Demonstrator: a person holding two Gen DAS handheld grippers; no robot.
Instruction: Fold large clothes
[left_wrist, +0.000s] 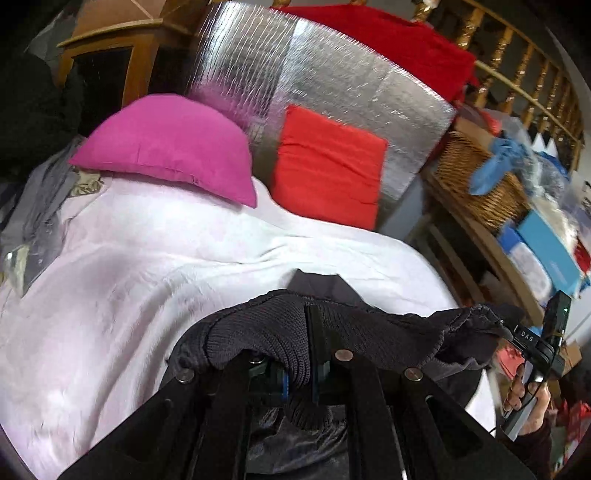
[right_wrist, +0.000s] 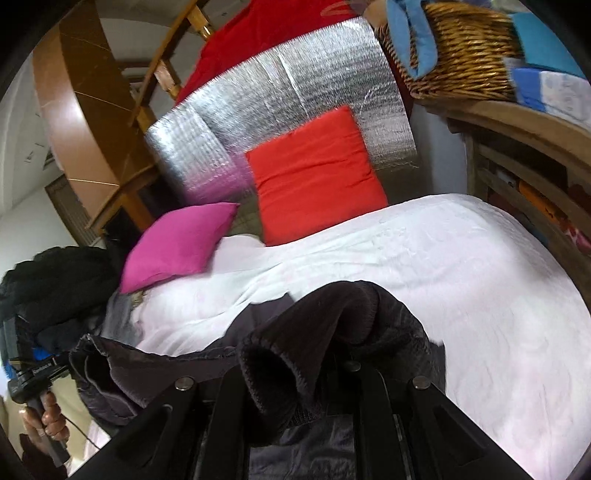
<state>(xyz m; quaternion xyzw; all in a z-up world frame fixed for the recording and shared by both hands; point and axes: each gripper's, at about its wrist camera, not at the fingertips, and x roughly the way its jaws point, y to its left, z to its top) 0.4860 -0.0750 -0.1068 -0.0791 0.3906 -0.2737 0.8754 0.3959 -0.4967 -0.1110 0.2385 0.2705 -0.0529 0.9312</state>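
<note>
Dark knit garment bunched right at the left gripper, ribbed cuff draped over the jaws and hanging down between them; jaws clamped on that knit edge. In the right wrist view, same dark knit garment piled over the right gripper, a thick ribbed fold rolled across the jaws; jaws pinched together on the fabric, fingertips hidden beneath it. Stretched between the two grippers, lifted just above the bed, with a smoother grey lining sagging below toward the pale pink sheet. Charcoal to black in colour, coarse ribbed knit at cuff and hem, creased and slack in the span between the grippers. Right gripper also visible at the far right edge of the left wrist view, hem gathered at its tip, with the right hand around the handle. Left hand on its handle at the lower left of the right wrist view. Beyond the garment, pink pillow and red cushion at the head of the bed, the cushion leaning on a silver foil panel. Wicker basket on a shelf beside the bed.
</note>
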